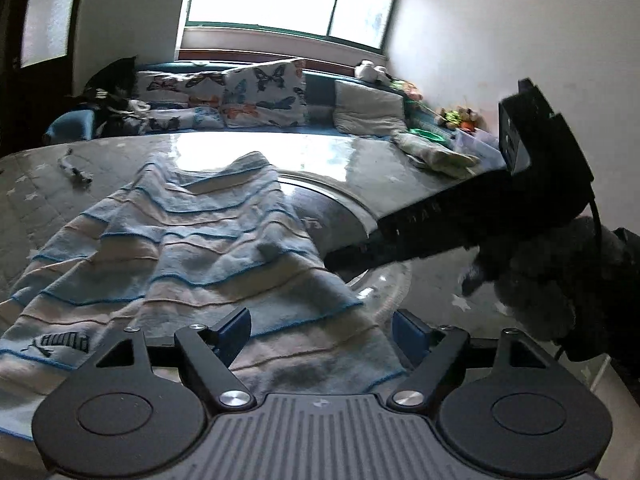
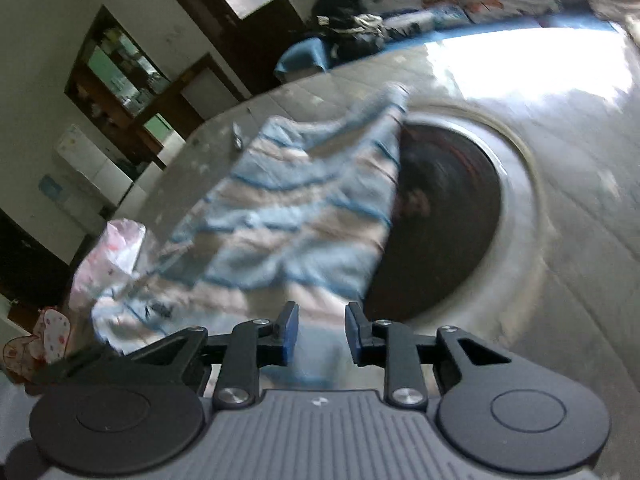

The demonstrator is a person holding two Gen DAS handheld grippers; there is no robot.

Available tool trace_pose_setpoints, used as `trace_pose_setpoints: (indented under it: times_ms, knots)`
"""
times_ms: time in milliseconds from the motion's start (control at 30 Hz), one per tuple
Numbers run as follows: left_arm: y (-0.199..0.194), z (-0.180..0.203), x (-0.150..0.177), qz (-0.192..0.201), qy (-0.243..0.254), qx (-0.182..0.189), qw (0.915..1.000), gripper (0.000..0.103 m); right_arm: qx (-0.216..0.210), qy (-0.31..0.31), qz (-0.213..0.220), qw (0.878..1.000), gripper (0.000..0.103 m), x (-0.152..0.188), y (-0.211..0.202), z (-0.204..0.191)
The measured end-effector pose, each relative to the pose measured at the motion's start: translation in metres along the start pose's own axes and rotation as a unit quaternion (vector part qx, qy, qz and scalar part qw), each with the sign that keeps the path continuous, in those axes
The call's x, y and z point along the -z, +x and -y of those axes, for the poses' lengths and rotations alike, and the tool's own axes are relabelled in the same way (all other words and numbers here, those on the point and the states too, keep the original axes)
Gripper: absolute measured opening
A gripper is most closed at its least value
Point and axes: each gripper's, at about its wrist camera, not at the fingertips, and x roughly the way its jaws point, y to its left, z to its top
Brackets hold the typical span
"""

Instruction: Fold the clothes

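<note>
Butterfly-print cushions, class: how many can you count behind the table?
2. One butterfly cushion lies left along the sofa back; another leans upright right of it. Dark clothes at the left end may hide more.

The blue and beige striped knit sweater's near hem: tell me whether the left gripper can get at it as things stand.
Probably yes. The left gripper is open right above the blue and beige striped knit sweater, whose near hem lies between its blue pads. The right gripper's black body stays off to the side.
</note>
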Motion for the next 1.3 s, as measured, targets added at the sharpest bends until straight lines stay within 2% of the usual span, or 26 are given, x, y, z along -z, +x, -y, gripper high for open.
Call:
trace_pose_setpoints:
  times_ms: [100,233,267,300,367,533,633,733,767,867,900,1033,1100,1167,1233,1300]
  knots:
    - [-0.002,0.015,0.009,-0.005,0.017,0.011,0.9998,0.080,-0.019,0.019,-0.010,1.000,0.034,0.010,0.001,0.008]
    - [-0.029,0.039,0.037,-0.012,0.039,0.016,0.9990,0.080,-0.046,0.036,-0.023,0.998,0.033,0.016,0.012,0.005]
    - [-0.035,0.045,0.044,-0.013,0.045,0.015,0.9988,0.080,-0.055,0.040,-0.025,0.997,0.031,0.016,0.014,0.003]
    - [-0.040,0.050,0.049,-0.014,0.050,0.012,0.9986,0.080,-0.064,0.044,-0.024,0.997,0.022,0.015,0.015,0.000]
    - [-0.043,0.054,0.053,-0.015,0.051,0.003,0.9986,0.080,-0.077,0.040,-0.017,0.996,0.018,0.012,0.013,-0.009]
    - [-0.060,0.043,0.059,-0.014,0.025,-0.019,0.9994,0.079,-0.103,-0.007,-0.007,0.995,0.018,-0.004,0.005,-0.046]
    - [-0.061,0.027,0.053,-0.014,-0.020,-0.035,0.9991,0.068,-0.112,-0.035,-0.014,0.993,0.018,-0.015,0.013,-0.070]
    - [-0.064,0.003,0.046,-0.016,-0.075,-0.045,0.9960,0.038,-0.117,-0.062,-0.020,0.991,0.018,-0.024,0.026,-0.089]
    - [-0.068,-0.006,0.046,-0.016,-0.091,-0.046,0.9946,0.021,-0.121,-0.072,-0.022,0.990,0.018,-0.028,0.032,-0.097]
    - [-0.081,-0.041,0.047,-0.007,-0.133,-0.047,0.9900,0.010,-0.136,-0.084,-0.021,0.987,0.026,-0.039,0.047,-0.111]
    - [-0.085,-0.052,0.049,-0.003,-0.145,-0.052,0.9881,0.009,-0.136,-0.085,-0.014,0.987,0.032,-0.043,0.048,-0.113]
    - [-0.103,-0.096,0.059,0.008,-0.187,-0.075,0.9795,0.006,-0.132,-0.072,0.020,0.988,0.033,-0.054,0.039,-0.107]
    - [-0.111,-0.115,0.064,0.010,-0.205,-0.080,0.9754,0.006,-0.095,-0.068,0.024,0.993,0.033,-0.054,0.037,-0.095]
    - [-0.116,-0.132,0.069,0.011,-0.225,-0.069,0.9719,0.006,-0.054,-0.064,0.026,0.996,0.034,-0.053,0.035,-0.082]
    - [-0.117,-0.142,0.073,0.011,-0.242,-0.055,0.9686,0.007,-0.040,-0.059,0.005,0.997,0.034,-0.048,0.045,-0.072]
    - [-0.117,-0.147,0.077,0.008,-0.251,-0.054,0.9665,0.007,-0.049,-0.050,-0.011,0.997,0.034,-0.040,0.055,-0.066]
